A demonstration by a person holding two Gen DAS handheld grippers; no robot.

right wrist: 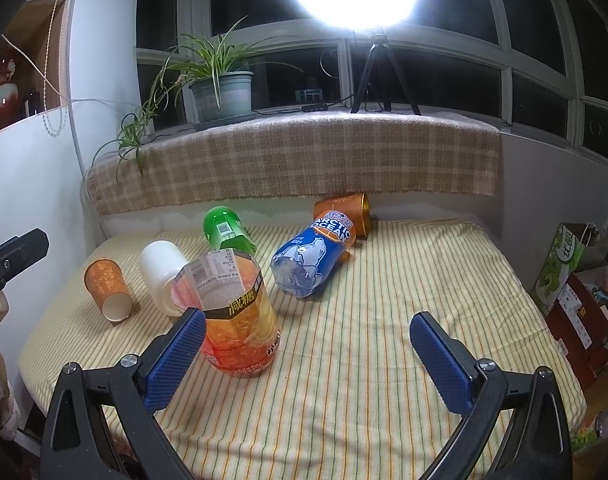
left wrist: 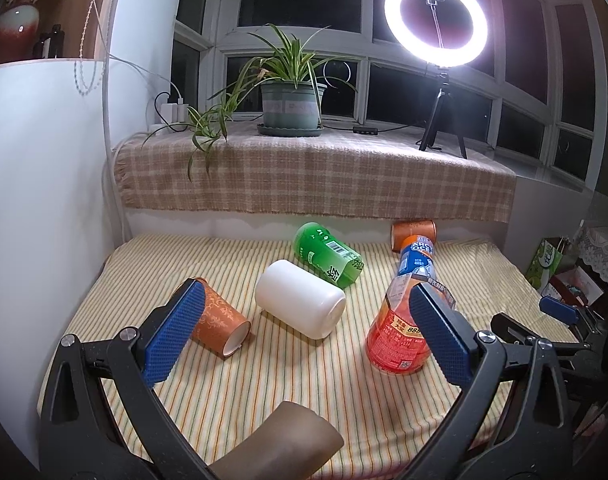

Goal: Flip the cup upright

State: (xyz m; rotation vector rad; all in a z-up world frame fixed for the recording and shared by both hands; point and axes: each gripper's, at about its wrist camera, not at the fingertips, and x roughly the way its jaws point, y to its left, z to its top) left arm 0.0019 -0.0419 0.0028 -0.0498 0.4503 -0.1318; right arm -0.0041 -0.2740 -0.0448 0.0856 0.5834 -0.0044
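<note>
Several cups lie on their sides on the striped cloth (left wrist: 264, 380): a white cup (left wrist: 300, 305) (right wrist: 162, 270), an orange patterned paper cup (left wrist: 220, 322) (right wrist: 108, 289), a green cut bottle cup (left wrist: 328, 258) (right wrist: 226, 230), a blue Arctic Ocean cup (right wrist: 312, 258) (left wrist: 418, 256) and an orange cup (right wrist: 344, 210) (left wrist: 414, 232) at the back. A red-orange cut bottle cup (right wrist: 240, 320) (left wrist: 400, 336) stands upright. My left gripper (left wrist: 304, 340) is open and empty, low over the cloth with the white cup ahead between its pads. My right gripper (right wrist: 308, 360) is open and empty, its left pad beside the upright cup.
A plaid-covered windowsill (left wrist: 304, 176) backs the table, with a potted plant (left wrist: 292, 100) and a ring light on a tripod (left wrist: 436, 20). A white wall panel (left wrist: 44, 200) stands left. Bags and boxes (right wrist: 576, 280) sit off the right edge. A brown cylinder (left wrist: 288, 444) lies under my left gripper.
</note>
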